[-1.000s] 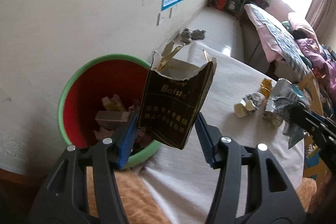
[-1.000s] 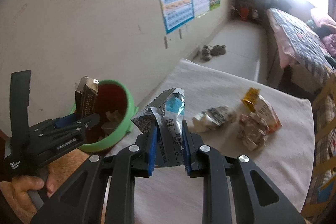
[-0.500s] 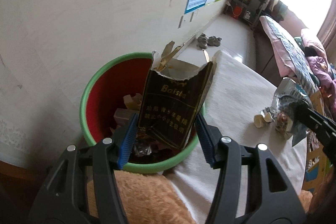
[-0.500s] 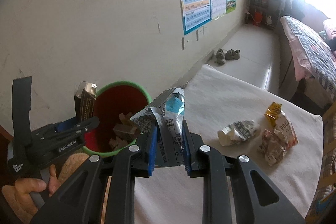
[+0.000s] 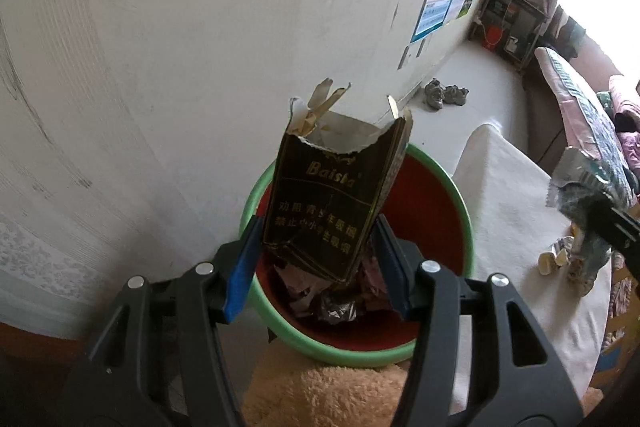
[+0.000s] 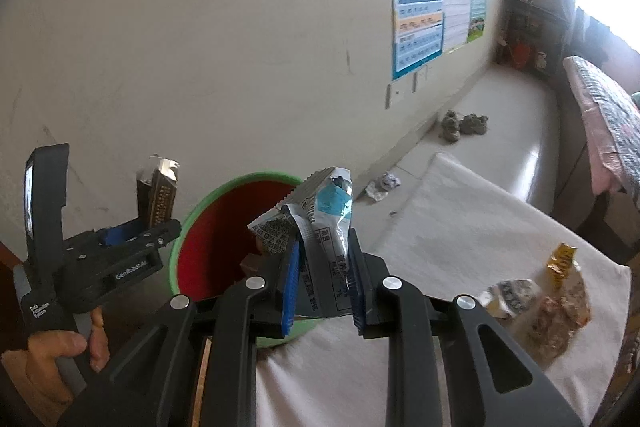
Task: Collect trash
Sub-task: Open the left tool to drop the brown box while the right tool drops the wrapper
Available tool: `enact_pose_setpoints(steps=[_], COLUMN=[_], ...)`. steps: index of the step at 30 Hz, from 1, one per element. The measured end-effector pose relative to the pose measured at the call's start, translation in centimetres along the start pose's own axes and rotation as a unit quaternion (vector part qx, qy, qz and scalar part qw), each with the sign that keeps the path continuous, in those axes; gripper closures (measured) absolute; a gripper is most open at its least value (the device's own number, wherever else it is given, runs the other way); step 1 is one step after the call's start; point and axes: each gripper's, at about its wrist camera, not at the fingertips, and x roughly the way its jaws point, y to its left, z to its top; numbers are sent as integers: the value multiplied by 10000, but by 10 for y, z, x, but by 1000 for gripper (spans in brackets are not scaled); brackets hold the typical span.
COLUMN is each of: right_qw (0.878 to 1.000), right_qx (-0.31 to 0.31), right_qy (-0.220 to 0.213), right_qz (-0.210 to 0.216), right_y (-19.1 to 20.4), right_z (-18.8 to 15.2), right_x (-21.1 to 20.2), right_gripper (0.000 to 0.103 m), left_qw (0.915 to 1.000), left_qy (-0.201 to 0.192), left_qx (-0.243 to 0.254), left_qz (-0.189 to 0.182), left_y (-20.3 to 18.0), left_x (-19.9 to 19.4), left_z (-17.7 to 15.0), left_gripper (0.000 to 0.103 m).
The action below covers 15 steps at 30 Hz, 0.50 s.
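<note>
Two pieces of trash hang ready for dropping: left gripper (image 5: 320, 263) pinches a torn dark carton (image 5: 336, 199) above the bin (image 5: 464, 215) at frame centre; right gripper (image 6: 324, 267) clamps a silver wrapper (image 6: 320, 219) beside the rim. Next, jaws must part over the opening.

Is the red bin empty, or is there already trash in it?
Not empty. The left wrist view shows crumpled wrappers and paper scraps lying on the red bin's bottom; it is well short of full.

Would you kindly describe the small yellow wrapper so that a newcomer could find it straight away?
Start at the white-covered table beside the red bin. Near its far right edge lies a cluster of crumpled trash. The yellow wrapper lies at its far end, the only bright yellow piece, next to a brownish packet.
</note>
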Motion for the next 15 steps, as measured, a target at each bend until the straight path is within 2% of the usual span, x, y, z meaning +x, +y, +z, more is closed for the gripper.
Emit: enact_pose_setpoints(steps=[15], right_qw=[9996], right_qx=[-161], right_qy=[244], right_qz=[-6], right_y=[18], right_z=[-2], right_x=[31], right_gripper=[80], left_qw=[9990], left_qy=[425], left_qx=[18], left_qz=[-155], left_y=[8], left_x=[24], left_z=[-18], left_gripper=[50])
